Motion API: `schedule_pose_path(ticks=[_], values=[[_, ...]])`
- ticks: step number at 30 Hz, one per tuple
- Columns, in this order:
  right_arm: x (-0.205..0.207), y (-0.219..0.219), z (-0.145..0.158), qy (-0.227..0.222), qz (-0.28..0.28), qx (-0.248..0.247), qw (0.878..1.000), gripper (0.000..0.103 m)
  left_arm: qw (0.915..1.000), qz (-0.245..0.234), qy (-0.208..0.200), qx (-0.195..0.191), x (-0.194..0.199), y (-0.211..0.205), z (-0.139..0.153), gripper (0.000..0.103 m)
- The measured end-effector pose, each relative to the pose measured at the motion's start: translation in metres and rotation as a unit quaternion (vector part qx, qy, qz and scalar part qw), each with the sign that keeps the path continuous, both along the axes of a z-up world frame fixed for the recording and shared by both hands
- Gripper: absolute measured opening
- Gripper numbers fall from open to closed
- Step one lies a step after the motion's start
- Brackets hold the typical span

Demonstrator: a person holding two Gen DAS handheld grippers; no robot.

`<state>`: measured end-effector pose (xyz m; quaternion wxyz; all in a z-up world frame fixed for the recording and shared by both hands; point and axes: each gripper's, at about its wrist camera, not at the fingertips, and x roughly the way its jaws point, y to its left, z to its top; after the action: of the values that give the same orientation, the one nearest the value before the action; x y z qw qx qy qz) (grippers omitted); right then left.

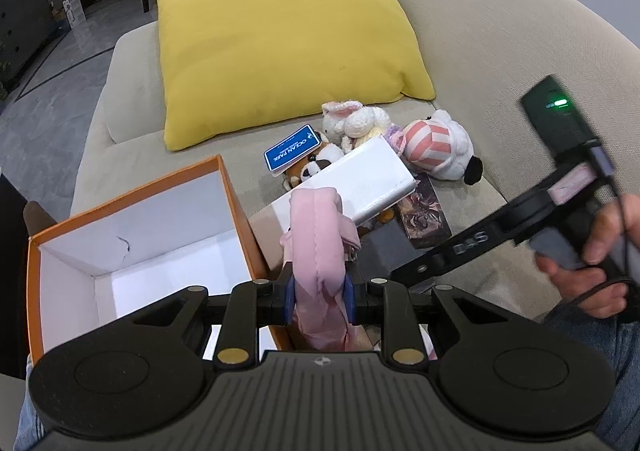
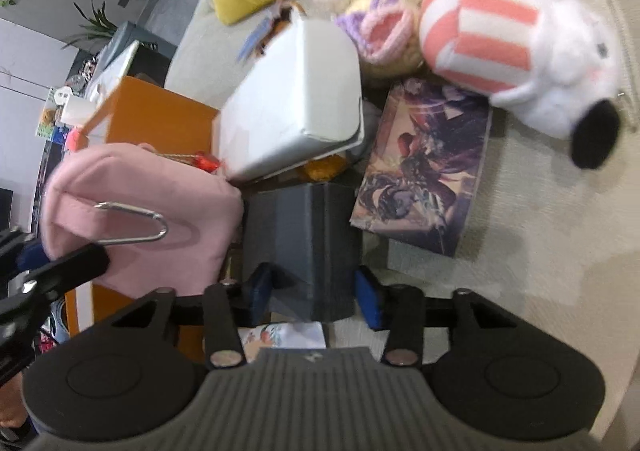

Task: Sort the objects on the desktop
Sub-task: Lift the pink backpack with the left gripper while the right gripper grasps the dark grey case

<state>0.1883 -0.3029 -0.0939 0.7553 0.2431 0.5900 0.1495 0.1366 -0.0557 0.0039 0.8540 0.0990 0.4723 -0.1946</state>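
The left gripper (image 1: 319,297) pinches a pink fabric pouch (image 1: 320,243) just past the orange box's (image 1: 132,235) right wall, seemingly to drop it inside. The right gripper (image 2: 316,297) straddles a dark grey box (image 2: 304,235) on the sofa seat (image 2: 540,251); contact is unclear.

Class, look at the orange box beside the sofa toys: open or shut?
Open. The orange box has no lid on; its white inner walls and floor show, with nothing visible inside.

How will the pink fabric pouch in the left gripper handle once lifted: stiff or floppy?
Probably floppy: the pink pouch folds and sags around the left gripper. Likely light, since it looks like soft cloth. Its metal carabiner may swing or snag.
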Motion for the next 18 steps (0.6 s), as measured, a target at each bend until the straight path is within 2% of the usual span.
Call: schedule_pose_path(ticks=[4, 8, 13, 14, 15, 18], values=[[-0.020, -0.004, 0.023, -0.030, -0.007, 0.007, 1.000, 0.036, 1.0000, 0.002, 0.004, 0.001, -0.004, 0.003, 0.001, 0.026], [-0.021, 0.001, 0.030, -0.041, -0.002, 0.047, 0.998, 0.027, 0.9999, 0.009, 0.008, -0.006, -0.006, 0.007, 0.000, 0.026], [-0.004, 0.022, 0.023, -0.049, -0.005, 0.030, 0.998, 0.035, 0.9997, 0.020, 0.009, -0.012, -0.006, 0.011, 0.000, 0.026], [-0.004, 0.023, 0.026, -0.053, -0.010, 0.017, 0.998, 0.043, 0.9997, 0.020, 0.010, -0.013, -0.006, 0.011, 0.000, 0.026], [-0.005, 0.025, 0.030, -0.056, -0.014, 0.002, 0.998, 0.045, 0.9997, 0.020, 0.009, -0.014, -0.006, 0.011, 0.000, 0.026], [-0.011, 0.030, 0.041, -0.073, -0.013, -0.021, 0.997, 0.047, 0.9996, 0.020, 0.005, -0.017, -0.007, 0.011, -0.001, 0.026]])
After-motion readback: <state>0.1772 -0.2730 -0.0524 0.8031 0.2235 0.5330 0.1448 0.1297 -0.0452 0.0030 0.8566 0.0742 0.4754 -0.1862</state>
